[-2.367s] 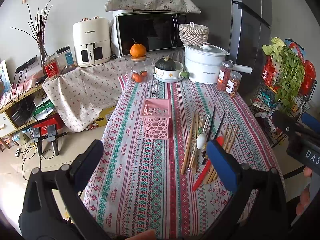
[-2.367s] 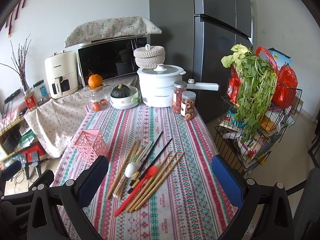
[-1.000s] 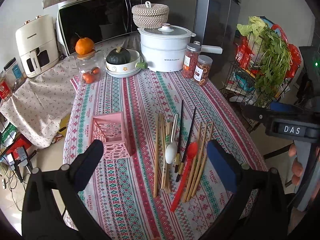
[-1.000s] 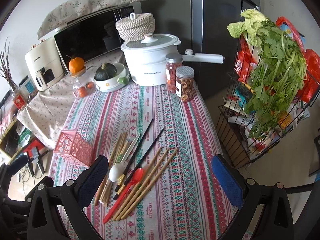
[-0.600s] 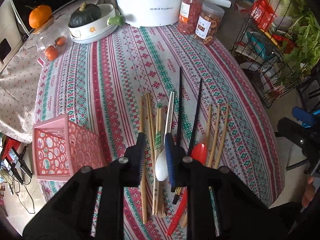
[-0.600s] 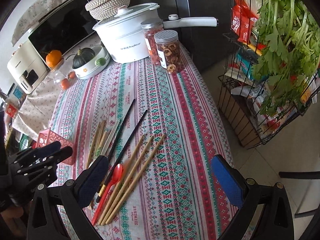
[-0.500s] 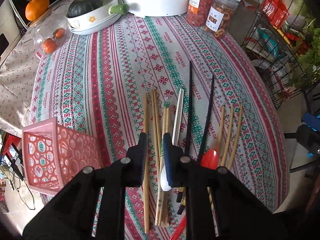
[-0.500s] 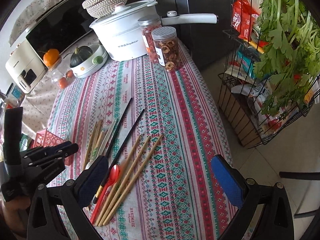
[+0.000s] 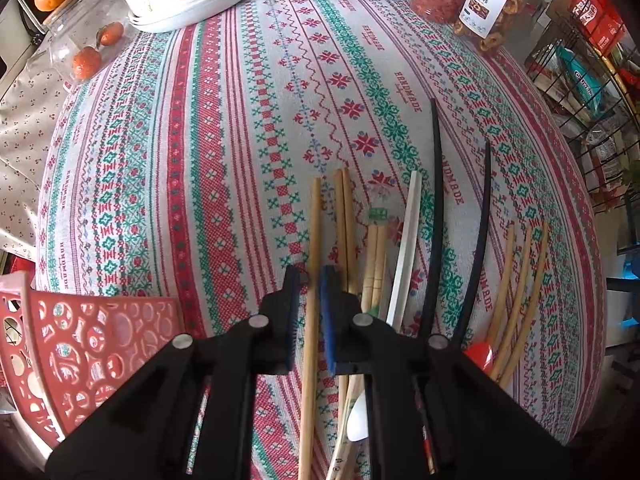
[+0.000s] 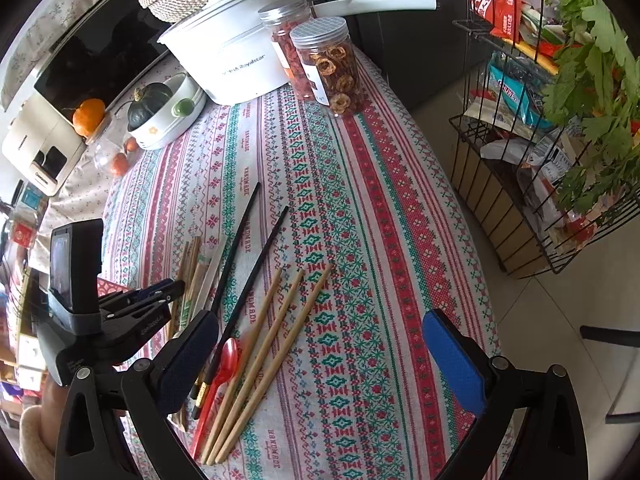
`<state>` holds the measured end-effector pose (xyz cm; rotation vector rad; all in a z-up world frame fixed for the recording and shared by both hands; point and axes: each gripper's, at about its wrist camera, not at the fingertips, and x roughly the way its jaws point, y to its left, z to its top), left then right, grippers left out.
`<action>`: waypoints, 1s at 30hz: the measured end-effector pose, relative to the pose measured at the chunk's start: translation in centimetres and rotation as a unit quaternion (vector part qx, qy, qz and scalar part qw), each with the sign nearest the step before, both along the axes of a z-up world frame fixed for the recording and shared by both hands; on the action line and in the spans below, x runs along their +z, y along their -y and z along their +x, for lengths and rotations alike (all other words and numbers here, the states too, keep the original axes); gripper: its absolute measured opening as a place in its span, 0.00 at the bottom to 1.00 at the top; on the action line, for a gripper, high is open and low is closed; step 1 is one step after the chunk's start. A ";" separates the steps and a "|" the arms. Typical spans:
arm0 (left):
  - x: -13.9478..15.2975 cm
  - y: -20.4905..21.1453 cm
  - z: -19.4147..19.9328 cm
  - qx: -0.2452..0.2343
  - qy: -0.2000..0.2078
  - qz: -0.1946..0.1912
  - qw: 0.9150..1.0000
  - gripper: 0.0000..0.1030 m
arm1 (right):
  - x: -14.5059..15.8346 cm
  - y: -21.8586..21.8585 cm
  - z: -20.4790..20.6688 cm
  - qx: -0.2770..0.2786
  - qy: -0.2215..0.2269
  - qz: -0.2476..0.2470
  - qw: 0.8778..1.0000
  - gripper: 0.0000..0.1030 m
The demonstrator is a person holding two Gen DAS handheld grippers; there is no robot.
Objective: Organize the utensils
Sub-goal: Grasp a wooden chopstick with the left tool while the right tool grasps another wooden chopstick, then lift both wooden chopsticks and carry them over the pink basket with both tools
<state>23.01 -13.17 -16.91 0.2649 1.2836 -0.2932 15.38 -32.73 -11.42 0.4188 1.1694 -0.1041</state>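
Note:
On the striped tablecloth (image 9: 224, 128) lies a row of utensils: wooden chopsticks, a white spoon (image 9: 408, 232), two black chopsticks (image 9: 436, 184), a red spoon (image 10: 224, 364) and three pale chopsticks (image 10: 280, 328). My left gripper (image 9: 308, 276) points steeply down over the row's left end. Its jaws are closing, narrow around the leftmost wooden chopstick (image 9: 315, 220), which runs between the pads. A pink basket (image 9: 100, 344) stands just to its left. My right gripper (image 10: 316, 320) hovers wide open above the pale chopsticks and holds nothing. The left gripper (image 10: 160, 292) also shows in the right wrist view.
At the table's far end stand a white pot (image 10: 240, 52), two snack jars (image 10: 332, 68) and a bowl with a dark squash (image 10: 164, 116). A wire rack (image 10: 540, 160) with greens stands on the floor off the table's right edge.
The left gripper has dropped toward the utensils, tilted down, and its jaws have gone from wide open to narrow around the leftmost chopstick. The right gripper has lowered too and stayed open.

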 end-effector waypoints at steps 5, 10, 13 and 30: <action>1.4 -1.3 -0.2 -0.013 0.022 -0.013 1.000 0.07 | -2.7 0.0 0.9 0.004 -0.030 0.036 0.999 0.79; 5.1 -2.4 -3.0 -0.042 0.058 -0.039 0.997 0.07 | -5.1 -0.2 1.7 0.000 -0.053 0.052 0.997 0.61; 6.9 -3.3 -4.9 -0.057 0.074 -0.057 0.994 0.07 | -6.0 -0.6 2.1 -0.006 -0.060 0.055 0.997 0.57; 9.0 -8.5 -9.9 -0.051 0.123 -0.113 0.985 0.07 | -5.9 -6.7 2.5 0.043 -0.059 -0.110 0.991 0.17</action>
